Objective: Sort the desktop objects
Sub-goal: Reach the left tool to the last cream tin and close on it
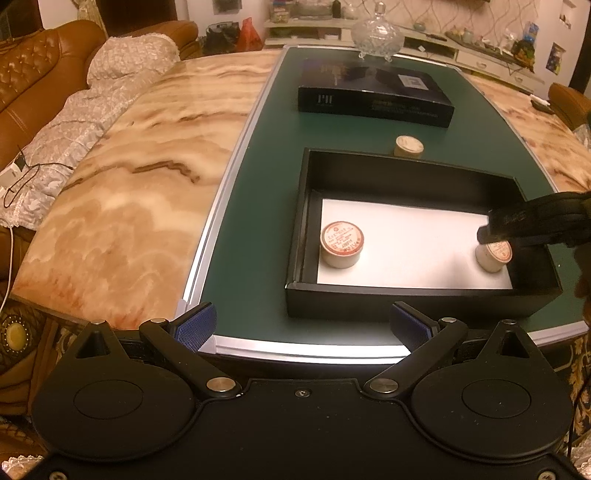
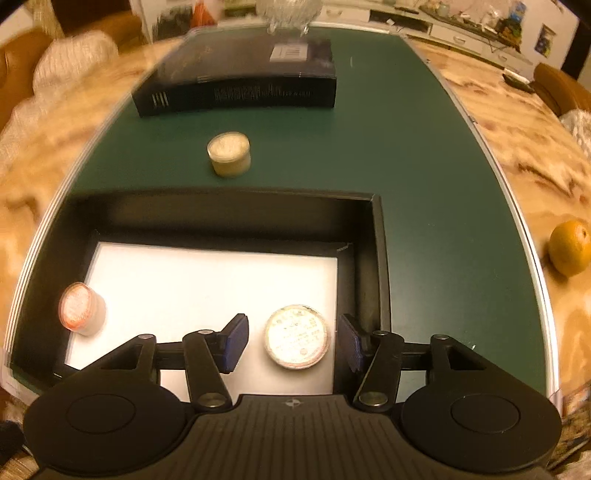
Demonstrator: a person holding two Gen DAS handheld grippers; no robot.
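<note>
- The right gripper hangs low inside the open black box, its jaws spread wide to either side of a small round jar that stands on the box's white liner. Neither blue pad touches the jar; a gap shows on both sides.
- From the left wrist view, the same gripper reaches in from the right, over that jar at the right end of the black box.
- A second round jar, with a red printed lid, stands at the left end of the box, well apart from the first. In the right wrist view it is blurred, near the box's left wall.
- A third jar sits outside the box on the green mat, just beyond the far wall, between the box and a long dark carton. The right wrist view shows it the same way, upright and alone on the mat.
- The left gripper hovers at the near edge of the counter, jaws fully apart and holding nothing, short of the box's near wall.
- A cut-glass lidded bowl stands past the carton at the far end of the mat.
- An orange rests on the marble counter to the right, off the mat.
- A brown leather sofa with a white lace cover lies beyond the counter's left side.
</note>
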